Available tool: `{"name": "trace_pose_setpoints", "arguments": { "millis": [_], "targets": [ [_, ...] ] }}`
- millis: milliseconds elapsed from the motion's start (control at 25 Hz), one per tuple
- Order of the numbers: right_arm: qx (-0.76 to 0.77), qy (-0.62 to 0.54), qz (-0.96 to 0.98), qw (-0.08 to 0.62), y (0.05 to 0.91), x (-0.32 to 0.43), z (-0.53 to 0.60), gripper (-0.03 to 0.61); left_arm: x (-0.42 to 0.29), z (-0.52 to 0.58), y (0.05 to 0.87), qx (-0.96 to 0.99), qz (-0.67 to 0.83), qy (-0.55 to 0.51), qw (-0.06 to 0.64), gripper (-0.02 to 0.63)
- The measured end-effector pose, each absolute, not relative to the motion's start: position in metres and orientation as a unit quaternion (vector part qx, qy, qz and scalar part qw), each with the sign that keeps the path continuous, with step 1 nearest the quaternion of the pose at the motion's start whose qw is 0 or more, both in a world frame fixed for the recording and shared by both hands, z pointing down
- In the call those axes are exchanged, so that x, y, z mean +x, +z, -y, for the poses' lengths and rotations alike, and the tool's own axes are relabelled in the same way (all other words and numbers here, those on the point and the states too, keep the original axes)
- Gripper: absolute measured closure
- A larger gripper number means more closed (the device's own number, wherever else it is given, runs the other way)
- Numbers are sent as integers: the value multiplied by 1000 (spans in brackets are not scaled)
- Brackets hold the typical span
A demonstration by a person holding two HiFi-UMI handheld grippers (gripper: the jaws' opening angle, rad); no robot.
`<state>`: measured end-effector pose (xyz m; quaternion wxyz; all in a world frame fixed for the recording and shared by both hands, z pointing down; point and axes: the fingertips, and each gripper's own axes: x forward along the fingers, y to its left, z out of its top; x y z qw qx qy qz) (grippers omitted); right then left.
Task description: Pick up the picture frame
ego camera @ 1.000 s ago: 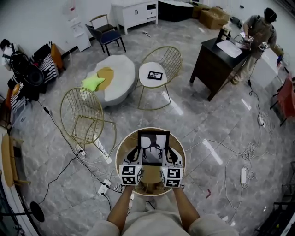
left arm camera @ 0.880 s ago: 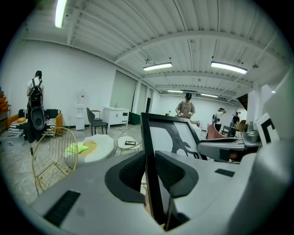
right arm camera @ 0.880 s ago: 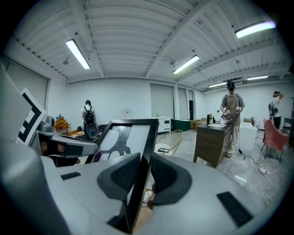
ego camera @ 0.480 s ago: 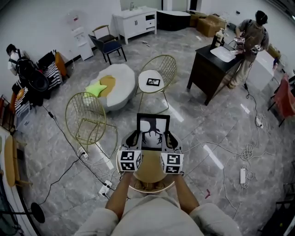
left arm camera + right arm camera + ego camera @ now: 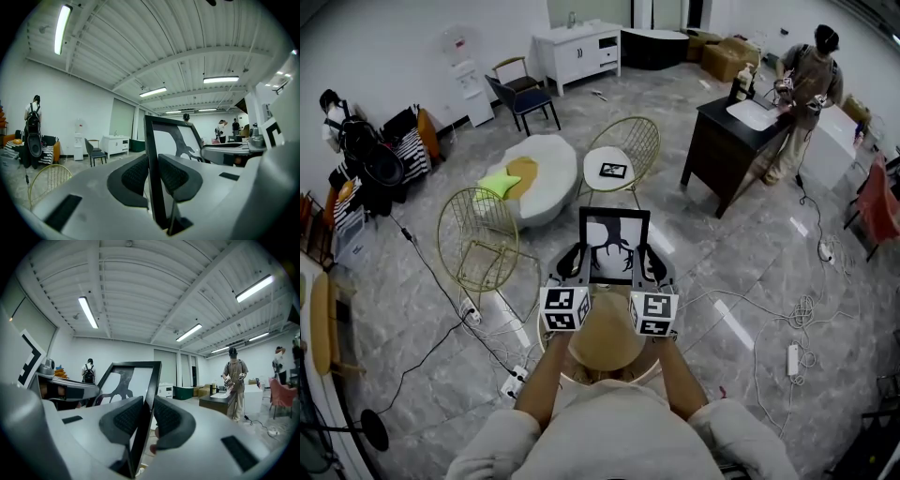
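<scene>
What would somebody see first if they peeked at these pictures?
A black picture frame with a dark branching shape on white, held up in the middle. The left gripper and right gripper are each shut on one of its side edges. Left of it stands a gold wire chair.

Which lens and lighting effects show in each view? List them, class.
Head view: fisheye bends the floor, light is even, picture frame sharp. Left gripper view: black vignette at corners, ceiling lamp blown out white. Right gripper view: same vignette, curved ceiling beams, glaring lamp strip.
</scene>
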<state>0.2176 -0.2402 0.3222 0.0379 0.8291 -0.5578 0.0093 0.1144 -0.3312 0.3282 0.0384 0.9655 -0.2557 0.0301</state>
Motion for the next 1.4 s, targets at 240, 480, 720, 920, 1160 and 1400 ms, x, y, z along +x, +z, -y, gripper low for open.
{"name": "trace_pose_setpoints", "arguments": {
  "millis": [240,480,720,920,1160,1400],
  "targets": [
    [829,-22,558,28,295,220,244,503,116,335,302,966,256,5,21,543],
    [831,-37,555,21,282,224,244,505,120,335,289,967,255,-7,11,543],
    [831,-43,555,22,279,226,246,505,122,337,286,967,255,-10,8,543],
    [830,-44,555,22,276,228,247,505,124,338,284,967,256,-10,9,543],
    [832,-43,552,23,278,230,244,505,127,336,285,967,253,-13,8,543],
    [833,-38,551,23,280,232,243,505,129,336,288,968,252,-8,8,543]
  ]
}}
